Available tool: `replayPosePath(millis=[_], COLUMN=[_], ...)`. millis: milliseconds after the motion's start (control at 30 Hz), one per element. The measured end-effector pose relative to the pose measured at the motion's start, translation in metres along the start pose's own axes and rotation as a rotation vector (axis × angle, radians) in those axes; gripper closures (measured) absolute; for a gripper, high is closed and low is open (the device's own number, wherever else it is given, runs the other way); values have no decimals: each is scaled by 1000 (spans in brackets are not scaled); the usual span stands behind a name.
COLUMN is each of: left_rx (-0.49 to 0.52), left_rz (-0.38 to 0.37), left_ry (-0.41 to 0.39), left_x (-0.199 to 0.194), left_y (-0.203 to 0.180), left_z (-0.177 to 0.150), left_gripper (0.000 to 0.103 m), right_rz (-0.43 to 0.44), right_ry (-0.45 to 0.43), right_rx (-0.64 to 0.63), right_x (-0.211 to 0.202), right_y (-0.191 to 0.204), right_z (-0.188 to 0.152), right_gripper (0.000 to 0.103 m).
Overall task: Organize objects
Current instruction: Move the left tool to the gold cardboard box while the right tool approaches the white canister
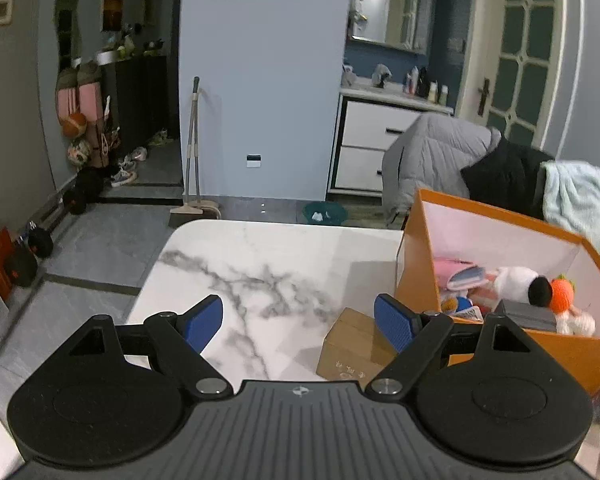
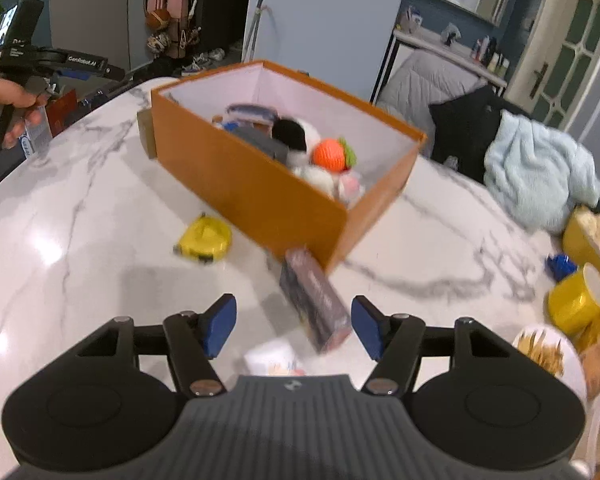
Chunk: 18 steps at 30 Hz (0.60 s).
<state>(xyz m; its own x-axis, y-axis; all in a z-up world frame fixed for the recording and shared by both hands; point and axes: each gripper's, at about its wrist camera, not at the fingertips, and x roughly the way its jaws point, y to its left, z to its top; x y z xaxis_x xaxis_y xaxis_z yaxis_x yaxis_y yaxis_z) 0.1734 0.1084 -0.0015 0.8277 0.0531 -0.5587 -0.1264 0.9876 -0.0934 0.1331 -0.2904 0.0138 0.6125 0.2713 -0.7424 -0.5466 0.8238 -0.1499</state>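
Home interior: marble surface (image 1: 260, 256), broom (image 1: 192, 152), shoes (image 1: 126, 170) by hallway, vanity with mirror (image 1: 392, 4), jackets on chair (image 1: 432, 156).

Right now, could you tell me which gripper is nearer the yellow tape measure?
Right. The right gripper hovers just short of the yellow tape measure; the left gripper is off beyond the table's far edge.

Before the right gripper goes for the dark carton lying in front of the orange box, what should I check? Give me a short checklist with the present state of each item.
1. Right gripper open: ok, jaws wide apart and holding nothing.
2. Dark carton lined up: ok, it lies between the fingers, slightly tilted.
3. Carton free to lift: cannot tell; its far end is at the orange box, and contact is unclear.
4. Room in the box: ok, space shows beside the toys.
5. Left gripper out of the way: ok, open, on the far side of the box.
6. Yellow tape measure clear of the path: ok, off to the left.
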Motion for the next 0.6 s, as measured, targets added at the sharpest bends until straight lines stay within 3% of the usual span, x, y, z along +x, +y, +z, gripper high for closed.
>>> replayPosePath(millis=[200, 300, 500, 600], left_rx=[-106, -112, 150, 208], left_rz=[-61, -104, -119, -124], left_ry=[-5, 12, -10, -37], left_x=[14, 23, 30, 29], left_y=[10, 8, -6, -5], left_z=[-12, -19, -42, -47], left_gripper=[5, 5, 5, 5], right_rz=[-7, -4, 0, 1], right_ry=[37, 47, 75, 82], right_rx=[-20, -35, -60, -60], right_x=[5, 8, 17, 20], right_y=[11, 17, 24, 23], right_z=[-5, -5, -6, -6], right_gripper=[37, 37, 37, 37])
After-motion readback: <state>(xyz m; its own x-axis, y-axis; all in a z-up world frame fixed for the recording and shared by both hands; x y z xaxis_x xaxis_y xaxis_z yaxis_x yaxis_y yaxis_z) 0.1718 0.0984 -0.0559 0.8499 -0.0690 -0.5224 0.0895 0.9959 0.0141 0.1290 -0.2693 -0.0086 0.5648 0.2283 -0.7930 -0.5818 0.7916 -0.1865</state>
